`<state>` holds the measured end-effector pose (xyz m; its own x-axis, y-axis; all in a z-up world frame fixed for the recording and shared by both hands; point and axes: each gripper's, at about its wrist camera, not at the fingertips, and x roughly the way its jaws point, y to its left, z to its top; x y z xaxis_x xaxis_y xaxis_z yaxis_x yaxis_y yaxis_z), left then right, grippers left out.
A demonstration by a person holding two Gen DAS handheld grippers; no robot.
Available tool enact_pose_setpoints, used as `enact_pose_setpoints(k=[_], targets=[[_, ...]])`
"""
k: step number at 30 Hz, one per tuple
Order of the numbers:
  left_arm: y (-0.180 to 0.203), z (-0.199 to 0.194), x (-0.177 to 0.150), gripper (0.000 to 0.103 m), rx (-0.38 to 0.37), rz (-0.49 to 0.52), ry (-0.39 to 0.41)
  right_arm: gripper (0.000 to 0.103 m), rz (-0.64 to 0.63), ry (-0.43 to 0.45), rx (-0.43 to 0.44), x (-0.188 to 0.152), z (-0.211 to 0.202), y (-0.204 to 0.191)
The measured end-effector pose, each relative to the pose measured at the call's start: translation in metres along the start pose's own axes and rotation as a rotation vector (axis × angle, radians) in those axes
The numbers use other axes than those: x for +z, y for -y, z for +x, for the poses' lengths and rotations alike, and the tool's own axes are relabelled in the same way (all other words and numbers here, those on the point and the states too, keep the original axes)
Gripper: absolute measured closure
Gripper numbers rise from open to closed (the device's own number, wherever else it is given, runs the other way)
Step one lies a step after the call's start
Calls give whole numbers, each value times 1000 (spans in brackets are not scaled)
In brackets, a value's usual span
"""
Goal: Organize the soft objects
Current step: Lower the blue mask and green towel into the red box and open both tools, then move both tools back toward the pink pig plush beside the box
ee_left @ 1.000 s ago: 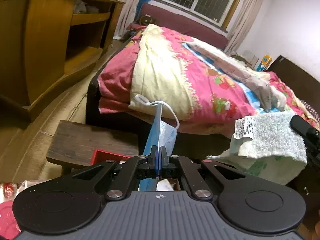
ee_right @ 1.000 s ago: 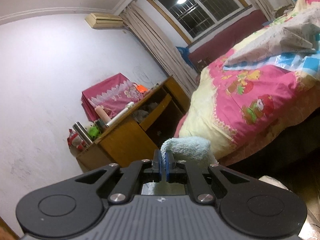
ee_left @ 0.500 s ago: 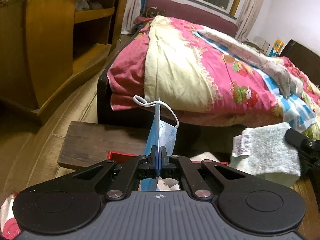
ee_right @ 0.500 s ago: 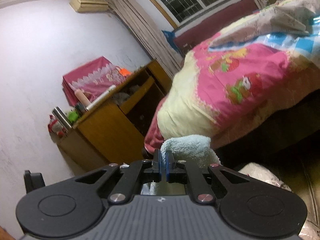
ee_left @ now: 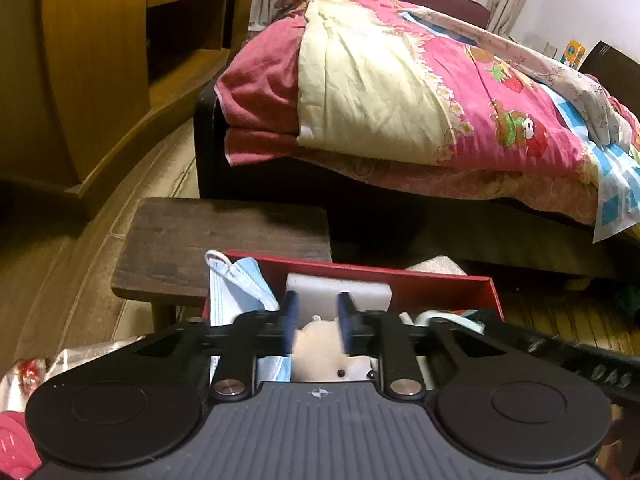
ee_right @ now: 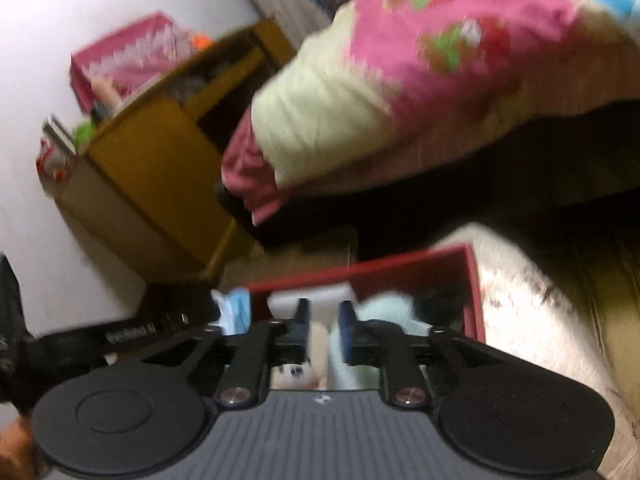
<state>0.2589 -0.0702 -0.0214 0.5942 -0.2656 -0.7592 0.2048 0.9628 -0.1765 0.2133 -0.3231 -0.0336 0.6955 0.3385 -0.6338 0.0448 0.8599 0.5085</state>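
Both tools hang over the red box [ee_left: 440, 280], which sits just ahead of and below their fingers, and each has its jaws parted with nothing pinched between them. The left gripper [ee_left: 316, 316] stands moderately wide; the blue face mask [ee_left: 236, 284] lies slumped against the box's near-left corner, just to the left of its left finger, free of the pads, so it looks set down where the box wall props it up. Directly beyond the gap sits a cream plush toy [ee_left: 320, 340], with a white block [ee_left: 340, 292] farther ahead against the far wall. The right gripper [ee_right: 324, 320] is likewise open, though its view is smeared by motion; the pale towel [ee_right: 384, 308] lies inside the box just ahead and to the right of its right finger, apparently dropped there so the soft things gather in one container. The box rests partly on a dark wooden bench [ee_left: 208, 232], ahead and left, with the bed [ee_left: 400, 80] beyond.
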Motion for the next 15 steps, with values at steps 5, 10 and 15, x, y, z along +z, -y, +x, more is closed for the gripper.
enact_pose_setpoints(k=[5, 10, 15], targets=[[-12, -10, -3, 69, -7, -33, -3, 86, -6, -35, -34, -7, 8, 4], [-21, -39, -19, 55, -25, -58, 1, 86, -3, -16, -36, -8, -9, -1], [-22, -66, -43, 52, -46, -43, -8, 82, -38, -36, -20, -21, -26, -20]])
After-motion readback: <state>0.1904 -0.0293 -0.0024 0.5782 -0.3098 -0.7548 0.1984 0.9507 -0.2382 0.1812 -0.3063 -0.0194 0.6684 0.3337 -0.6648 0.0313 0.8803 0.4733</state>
